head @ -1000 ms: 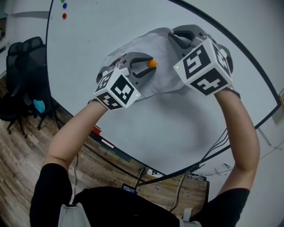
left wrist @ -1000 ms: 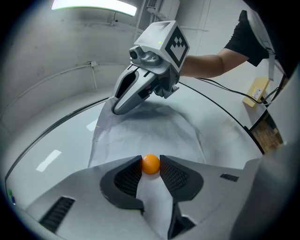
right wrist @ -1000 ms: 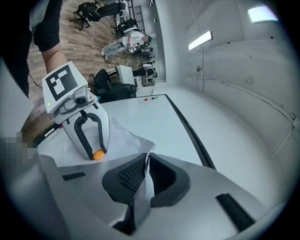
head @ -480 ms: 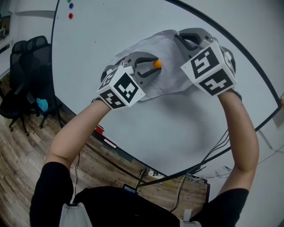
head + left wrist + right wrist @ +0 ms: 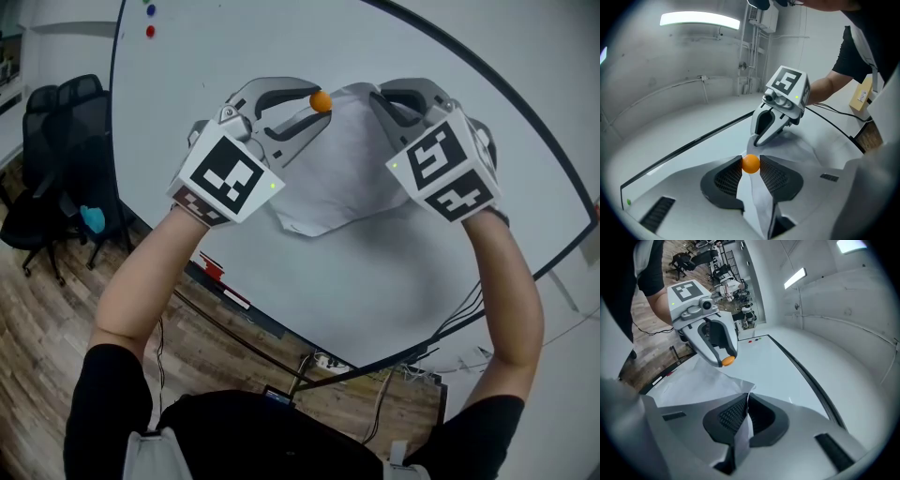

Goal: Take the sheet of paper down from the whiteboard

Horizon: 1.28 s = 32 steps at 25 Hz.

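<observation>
The sheet of paper (image 5: 342, 178) is seen lying creased against the whiteboard (image 5: 375, 272), between the two arms. Its upper edge is pinched in the right hand-held gripper (image 5: 745, 401), whose jaws are closed tight on it. A small orange ball (image 5: 321, 100) is clenched at the jaw tips of the left hand-held gripper (image 5: 751, 165), by the sheet's upper left edge; whether the ball touches the board cannot be told. Red (image 5: 150, 32) and blue (image 5: 151, 12) dots are fixed near the board's top left corner. Black office chairs (image 5: 56, 131) stand on the wooden floor (image 5: 37, 319) to the left, and cables (image 5: 459, 314) hang under the board. Compared with half a second earlier, the left hand-held gripper and ball have been raised off the sheet's middle, so the sheet's lower left part is now uncovered.
</observation>
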Each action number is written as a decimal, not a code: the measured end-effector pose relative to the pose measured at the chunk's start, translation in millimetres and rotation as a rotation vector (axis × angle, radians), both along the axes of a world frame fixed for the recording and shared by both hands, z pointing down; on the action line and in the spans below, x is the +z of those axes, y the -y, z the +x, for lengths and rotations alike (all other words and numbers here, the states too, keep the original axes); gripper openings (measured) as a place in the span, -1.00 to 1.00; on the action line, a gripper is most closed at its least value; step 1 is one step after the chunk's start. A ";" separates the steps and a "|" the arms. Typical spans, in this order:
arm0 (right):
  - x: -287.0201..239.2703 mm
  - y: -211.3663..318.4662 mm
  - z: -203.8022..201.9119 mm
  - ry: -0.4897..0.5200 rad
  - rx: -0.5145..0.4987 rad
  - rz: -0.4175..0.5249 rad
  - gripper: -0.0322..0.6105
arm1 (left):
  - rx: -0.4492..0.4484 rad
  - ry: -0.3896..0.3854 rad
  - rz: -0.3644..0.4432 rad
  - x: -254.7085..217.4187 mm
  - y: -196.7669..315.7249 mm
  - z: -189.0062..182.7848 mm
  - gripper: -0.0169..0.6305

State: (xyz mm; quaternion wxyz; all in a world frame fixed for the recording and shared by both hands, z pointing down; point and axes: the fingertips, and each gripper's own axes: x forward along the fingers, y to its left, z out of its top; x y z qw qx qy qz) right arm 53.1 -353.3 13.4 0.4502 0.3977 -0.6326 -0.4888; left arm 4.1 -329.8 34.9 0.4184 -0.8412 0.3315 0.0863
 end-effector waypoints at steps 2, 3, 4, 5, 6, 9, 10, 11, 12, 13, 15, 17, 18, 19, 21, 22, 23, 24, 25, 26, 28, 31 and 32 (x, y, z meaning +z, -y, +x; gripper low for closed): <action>11.3 -5.2 6.8 0.004 -0.003 -0.010 -0.84 | -0.012 0.004 0.001 2.0 0.9 1.0 -0.55; 14.5 -7.8 7.9 0.008 -0.007 -0.017 -0.84 | -0.016 0.005 -0.002 1.7 2.3 0.6 -0.55; 16.4 -10.9 7.6 0.014 -0.012 -0.024 -0.84 | -0.018 0.006 -0.006 0.7 4.1 -0.3 -0.55; 17.7 -14.7 6.4 0.022 -0.020 -0.030 -0.84 | -0.020 0.007 -0.012 -0.1 6.1 -1.2 -0.55; 19.1 -19.3 5.0 0.030 -0.030 -0.035 -0.84 | -0.021 0.008 -0.018 -0.3 8.0 -1.7 -0.55; 25.1 -34.0 3.1 0.043 -0.051 -0.044 -0.84 | -0.014 0.009 -0.036 2.0 11.9 -0.5 -0.55; 27.2 -37.2 3.3 0.045 -0.053 -0.048 -0.84 | -0.012 0.010 -0.040 2.8 13.7 0.2 -0.55; 29.2 -39.0 3.4 0.047 -0.056 -0.054 -0.84 | -0.011 0.011 -0.043 3.5 16.6 0.9 -0.55; 30.9 -39.8 3.3 0.052 -0.058 -0.062 -0.84 | -0.012 0.013 -0.047 3.9 20.5 1.7 -0.55; 32.3 -40.1 3.1 0.058 -0.061 -0.071 -0.84 | -0.011 0.017 -0.052 4.2 25.1 2.8 -0.55; 34.2 -40.2 3.0 0.067 -0.064 -0.084 -0.84 | -0.010 0.025 -0.065 4.5 34.1 5.8 -0.55; 36.1 -41.5 3.3 0.073 -0.064 -0.096 -0.84 | -0.013 0.036 -0.072 4.5 39.7 9.0 -0.55; 37.8 -43.1 3.7 0.075 -0.064 -0.102 -0.84 | -0.015 0.040 -0.073 4.7 41.3 10.6 -0.55; 40.0 -45.2 4.4 0.076 -0.062 -0.109 -0.84 | -0.016 0.042 -0.075 5.3 42.5 12.4 -0.55; 45.7 -49.5 7.6 0.077 -0.059 -0.118 -0.84 | -0.012 0.043 -0.084 8.1 45.5 16.9 -0.55; 48.7 -51.4 9.7 0.077 -0.058 -0.120 -0.84 | -0.013 0.044 -0.090 10.6 47.1 19.5 -0.55; 51.4 -53.2 11.5 0.078 -0.058 -0.121 -0.84 | -0.015 0.048 -0.093 13.5 48.6 22.0 -0.55; 53.5 -54.7 12.8 0.081 -0.058 -0.123 -0.84 | -0.019 0.053 -0.096 16.2 49.9 24.0 -0.55; 54.8 -55.8 13.6 0.085 -0.058 -0.127 -0.84 | -0.022 0.057 -0.097 18.3 51.0 25.4 -0.55; 55.7 -56.4 13.7 0.091 -0.059 -0.132 -0.84 | -0.023 0.058 -0.099 19.6 51.8 26.1 -0.55; 57.5 -56.6 13.0 0.104 -0.062 -0.146 -0.84 | -0.020 0.054 -0.100 20.2 53.1 26.1 -0.55; 59.3 -57.1 13.9 0.111 -0.064 -0.157 -0.84 | -0.026 0.059 -0.095 18.2 55.3 28.7 -0.55; 58.9 -57.6 13.8 0.112 -0.064 -0.160 -0.84 | -0.027 0.062 -0.095 16.4 56.2 29.1 -0.55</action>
